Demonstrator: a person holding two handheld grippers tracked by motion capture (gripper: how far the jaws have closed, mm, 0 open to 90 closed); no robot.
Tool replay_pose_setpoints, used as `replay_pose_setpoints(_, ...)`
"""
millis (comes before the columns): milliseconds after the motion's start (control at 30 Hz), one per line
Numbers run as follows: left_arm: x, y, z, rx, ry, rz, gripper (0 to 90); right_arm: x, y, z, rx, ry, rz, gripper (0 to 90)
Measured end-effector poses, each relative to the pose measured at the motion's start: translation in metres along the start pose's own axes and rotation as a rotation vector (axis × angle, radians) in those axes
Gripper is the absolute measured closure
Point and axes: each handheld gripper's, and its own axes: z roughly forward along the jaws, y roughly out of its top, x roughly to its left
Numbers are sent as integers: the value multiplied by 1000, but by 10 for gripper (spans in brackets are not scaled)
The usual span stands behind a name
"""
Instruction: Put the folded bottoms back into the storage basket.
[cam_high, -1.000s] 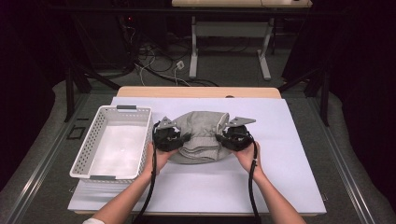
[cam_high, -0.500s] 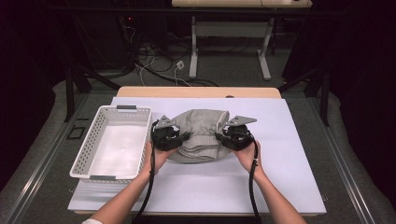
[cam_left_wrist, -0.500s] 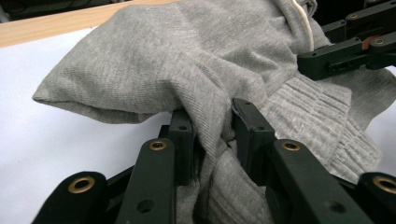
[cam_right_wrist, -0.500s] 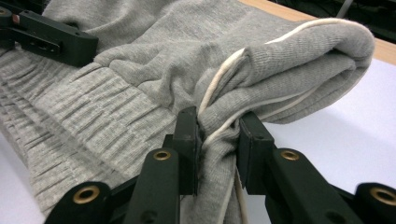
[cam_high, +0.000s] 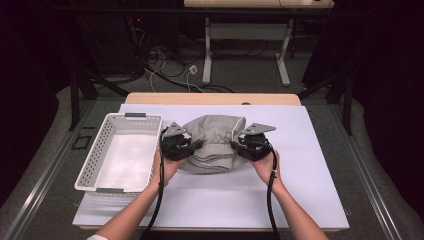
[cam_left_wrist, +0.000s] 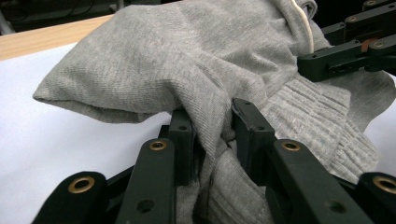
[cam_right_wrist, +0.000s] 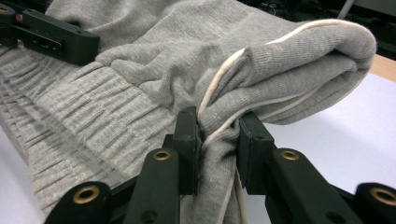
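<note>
While folded on white mat, grey garment clamped by left gripper, right gripper.

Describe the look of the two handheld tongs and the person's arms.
Both the left tongs and right tongs are black, each topped by a grey three-cornered plate and trailing a black cable toward the person. Their linkage arms carry brass-coloured rivets. The forearms are bare; a bit of white sleeve shows on the left arm.

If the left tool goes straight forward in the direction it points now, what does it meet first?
The left tool is already closed on a fold of the grey garment, so it would press deeper into that cloth first. Beyond the cloth, the right tool faces it from the opposite side, though the depth is unclear.
</note>
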Motion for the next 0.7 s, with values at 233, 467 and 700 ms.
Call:
replay_pose_setpoints(233,0,2,-3,-11,-1,5,711,2,3,-3,-11,-1,-4,718)
replay_pose_setpoints(467,0,4,-6,-19,-1,10,711,3,5,-6,-22,-1,-12,718)
replay_pose_setpoints(700,-1,5,-9,-28,-1,13,712,5,8,-9,-34,-2,-20,719)
